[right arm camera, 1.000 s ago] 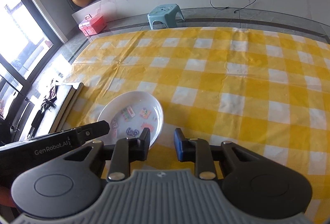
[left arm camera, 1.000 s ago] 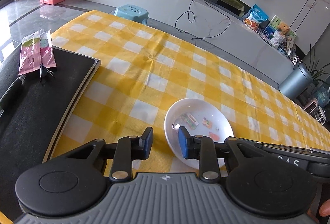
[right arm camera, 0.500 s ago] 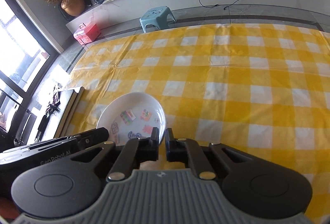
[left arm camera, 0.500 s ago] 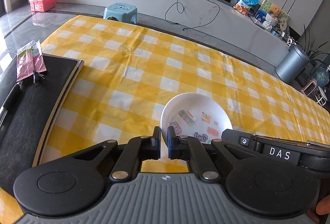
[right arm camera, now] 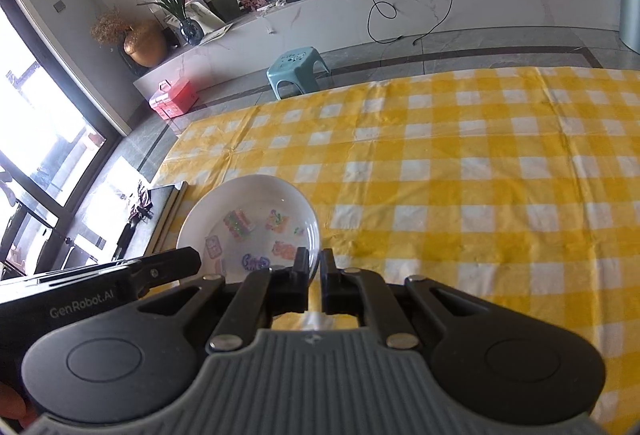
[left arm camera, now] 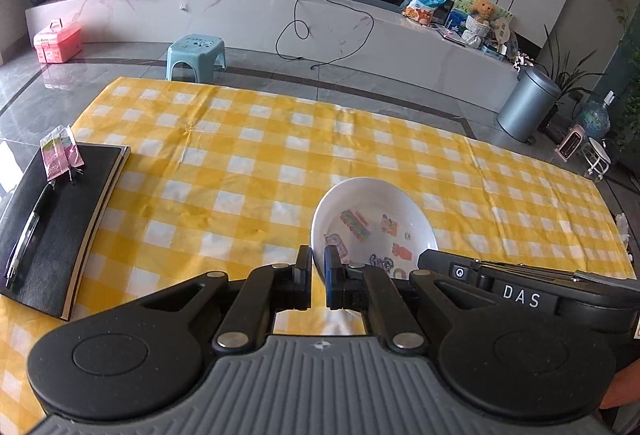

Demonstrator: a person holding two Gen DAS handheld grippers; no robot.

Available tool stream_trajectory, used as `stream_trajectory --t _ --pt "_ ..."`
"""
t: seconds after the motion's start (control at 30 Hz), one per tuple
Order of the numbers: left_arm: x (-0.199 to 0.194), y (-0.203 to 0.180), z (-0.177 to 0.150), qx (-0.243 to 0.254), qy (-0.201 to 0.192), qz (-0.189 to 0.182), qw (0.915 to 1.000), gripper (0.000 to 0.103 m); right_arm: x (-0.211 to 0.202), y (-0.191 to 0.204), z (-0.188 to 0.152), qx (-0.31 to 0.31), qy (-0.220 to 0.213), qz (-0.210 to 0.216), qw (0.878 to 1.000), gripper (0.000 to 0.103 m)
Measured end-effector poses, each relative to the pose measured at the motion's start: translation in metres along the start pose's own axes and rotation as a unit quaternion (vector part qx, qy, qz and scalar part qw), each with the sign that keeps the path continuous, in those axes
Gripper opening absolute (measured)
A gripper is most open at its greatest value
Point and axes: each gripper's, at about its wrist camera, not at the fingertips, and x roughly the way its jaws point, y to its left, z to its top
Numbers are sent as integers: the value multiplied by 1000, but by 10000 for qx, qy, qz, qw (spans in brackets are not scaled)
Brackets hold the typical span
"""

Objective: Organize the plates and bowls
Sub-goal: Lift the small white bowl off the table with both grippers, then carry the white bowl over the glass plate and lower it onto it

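A white bowl (left arm camera: 374,223) with colourful stickers inside is being held above the yellow checked worktop (left arm camera: 248,171), carried between both tools. Its left rim is being pinched by the left tongs (left arm camera: 318,269), whose pads are pressed together on the thin wall, one inside and one outside. The opposite rim is being pinched in the same way by the right tongs (right arm camera: 315,269), seen in the right wrist view with the bowl (right arm camera: 248,219) just ahead of them. Both pairs are being kept closed on the rim alone.

The bowl is being judged as rigid, glazed and rather slippery, probably ceramic or melamine, so it is likely being treated as breakable if dropped. A hold on the rim at two opposite points is being favoured, since the smooth curved wall offers no other purchase, and level carrying is being called for so that it is not twisted out of either pinch. A black notebook (left arm camera: 52,227) is lying at the left edge of the worktop.
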Motion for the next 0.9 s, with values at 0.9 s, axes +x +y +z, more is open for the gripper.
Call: stream_trajectory --t 0.9 --pt "-30 -139 -118 398 406 -802 9952 6 -166 -115 -121 1271 -499 -854 9870 1"
